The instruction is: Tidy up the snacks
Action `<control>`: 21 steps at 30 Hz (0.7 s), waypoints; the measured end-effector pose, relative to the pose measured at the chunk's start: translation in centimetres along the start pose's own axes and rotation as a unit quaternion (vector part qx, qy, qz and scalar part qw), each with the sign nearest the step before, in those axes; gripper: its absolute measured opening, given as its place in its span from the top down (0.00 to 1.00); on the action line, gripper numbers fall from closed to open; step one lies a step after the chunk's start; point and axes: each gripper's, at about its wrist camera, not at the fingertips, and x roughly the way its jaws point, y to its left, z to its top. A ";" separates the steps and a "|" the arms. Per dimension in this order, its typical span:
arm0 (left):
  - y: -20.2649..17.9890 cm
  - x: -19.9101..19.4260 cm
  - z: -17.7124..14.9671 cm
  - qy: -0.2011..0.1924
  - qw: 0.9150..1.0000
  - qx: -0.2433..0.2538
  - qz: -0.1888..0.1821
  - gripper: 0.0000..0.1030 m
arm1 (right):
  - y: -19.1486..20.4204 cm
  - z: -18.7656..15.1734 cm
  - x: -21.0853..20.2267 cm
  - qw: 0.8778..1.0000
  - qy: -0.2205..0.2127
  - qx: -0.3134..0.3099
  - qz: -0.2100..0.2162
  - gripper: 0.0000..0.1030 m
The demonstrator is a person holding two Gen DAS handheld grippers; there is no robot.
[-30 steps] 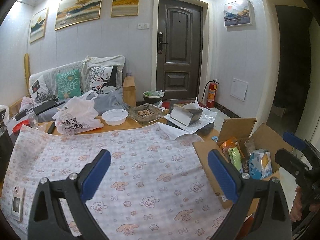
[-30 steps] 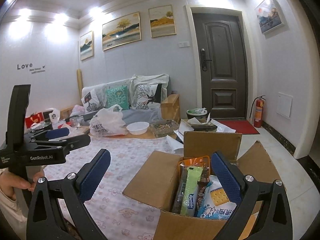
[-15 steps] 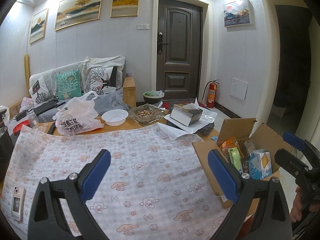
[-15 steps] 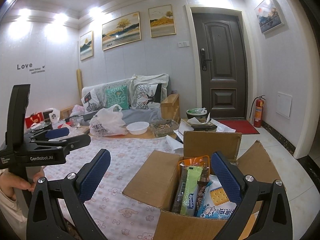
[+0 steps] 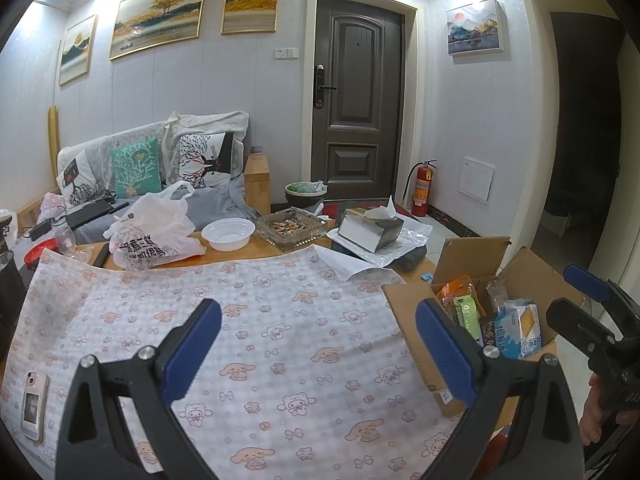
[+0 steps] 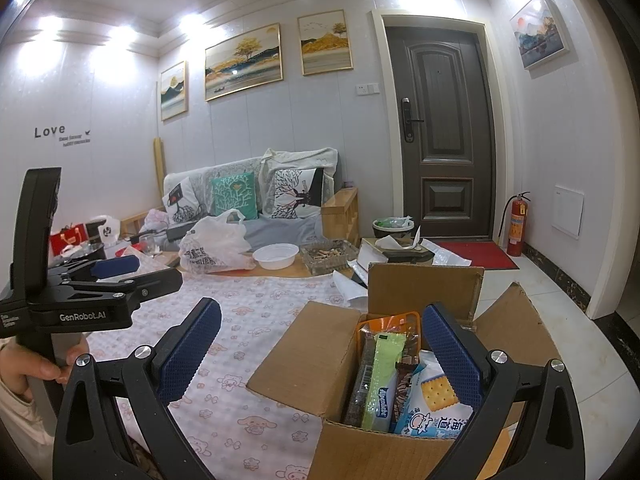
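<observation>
While your left gripper [image 5: 318, 344] and right gripper [image 6: 320, 350] both hang spread and empty, the snacks [image 6: 400, 380] sit upright in the cardboard box [image 6: 316, 360] at the right edge of the cartoon-print tablecloth [image 5: 280, 320]. You can read "Love" [image 6: 49, 132] on the wall and "GenRobot.AI" on the left tool.

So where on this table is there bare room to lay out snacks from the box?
The patterned cloth is bare from the phone at its left edge across to the cardboard box. The far strip is crowded: plastic bag, white bowl, ashtray, tissue box. The box is packed with snacks.
</observation>
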 end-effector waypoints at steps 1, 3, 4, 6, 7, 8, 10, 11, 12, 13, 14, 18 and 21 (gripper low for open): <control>0.0 0.0 0.0 0.000 1.000 0.000 -0.001 0.06 | 0.0 0.0 0.0 1.000 0.000 0.000 0.000 0.02; -0.1 0.0 0.0 0.000 1.000 0.000 -0.002 0.06 | 0.0 0.0 0.0 1.000 0.000 0.000 0.000 0.02; -0.1 0.0 0.0 0.000 1.000 0.001 -0.002 0.06 | 0.0 0.0 0.0 1.000 0.000 0.000 0.000 0.02; -0.1 0.0 0.0 0.000 1.000 0.000 -0.003 0.06 | 0.0 0.0 0.0 1.000 -0.001 0.000 -0.001 0.02; -0.2 0.0 0.0 0.000 1.000 0.001 -0.004 0.06 | 0.0 0.0 0.0 1.000 0.000 0.000 0.000 0.02; -0.2 0.0 0.0 0.000 1.000 0.001 -0.004 0.06 | 0.0 0.0 0.0 1.000 0.000 0.000 -0.001 0.02; -0.2 -0.1 0.0 0.000 1.000 0.001 -0.005 0.06 | -0.1 0.0 -0.1 1.000 -0.001 0.000 -0.002 0.02; -0.2 -0.1 0.0 0.000 1.000 0.001 -0.005 0.06 | -0.1 -0.1 0.0 1.000 -0.001 0.000 -0.002 0.02; -0.3 0.0 0.0 0.001 1.000 0.001 -0.006 0.06 | -0.1 -0.1 0.0 1.000 0.000 0.000 -0.002 0.02; -0.2 0.0 0.0 0.001 1.000 0.001 -0.006 0.06 | -0.1 0.0 0.0 1.000 0.000 0.000 -0.001 0.02; -0.3 0.0 0.0 0.002 1.000 0.000 -0.006 0.06 | -0.2 0.0 0.0 1.000 0.000 0.000 -0.001 0.02; -0.3 0.0 0.1 0.002 1.000 0.000 -0.009 0.06 | -0.3 -0.1 0.0 1.000 0.000 0.000 -0.001 0.02; -0.1 0.1 0.1 0.002 1.000 0.000 -0.013 0.06 | -0.3 -0.1 -0.1 1.000 0.000 0.000 -0.002 0.02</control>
